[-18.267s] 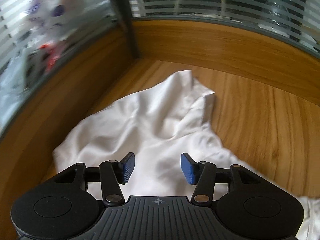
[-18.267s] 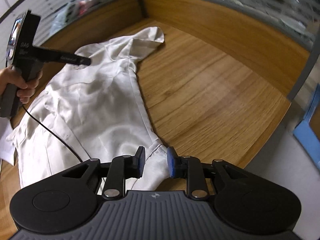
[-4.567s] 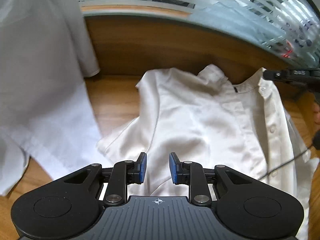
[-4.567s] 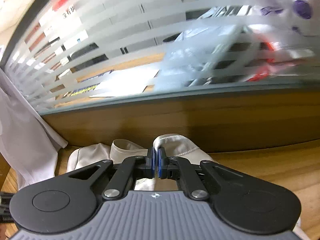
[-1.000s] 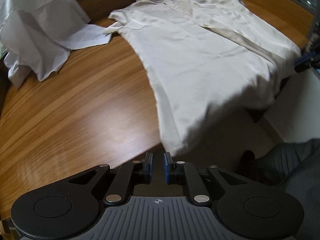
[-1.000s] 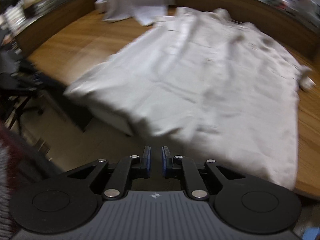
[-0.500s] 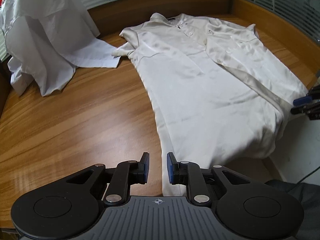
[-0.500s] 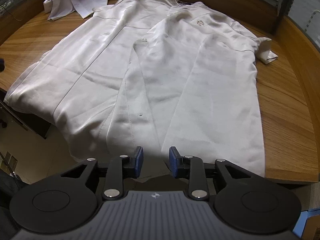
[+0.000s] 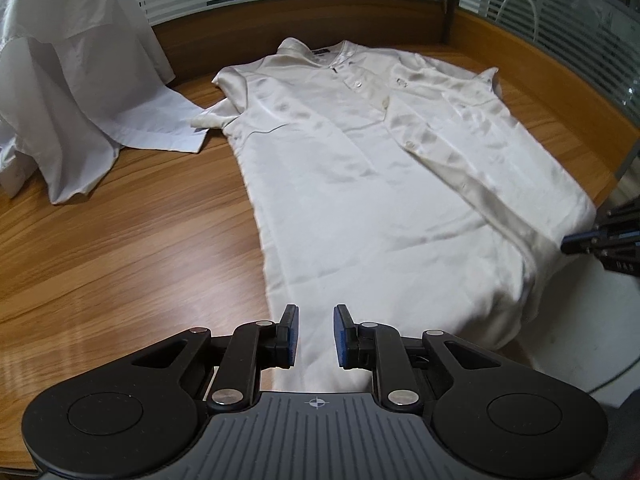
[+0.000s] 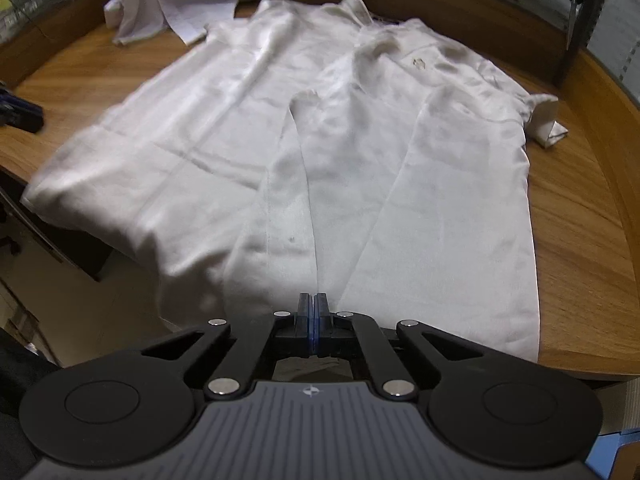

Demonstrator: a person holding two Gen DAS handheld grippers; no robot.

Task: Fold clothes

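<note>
Right gripper point(image 10: 311, 322) is now clamping shut at the cream shirt point(image 9: 380, 184)'s near hem — whether cloth is caught, can't tell. Left gripper point(image 9: 314, 336) is hovering, jaws slightly apart, over the hem's left corner, probably lining up to lift the shirt lying flat across the table point(image 9: 120, 248).

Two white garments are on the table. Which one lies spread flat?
The cream button-up shirt lies flat, collar away; the white garment at left is draped in a heap.
</note>
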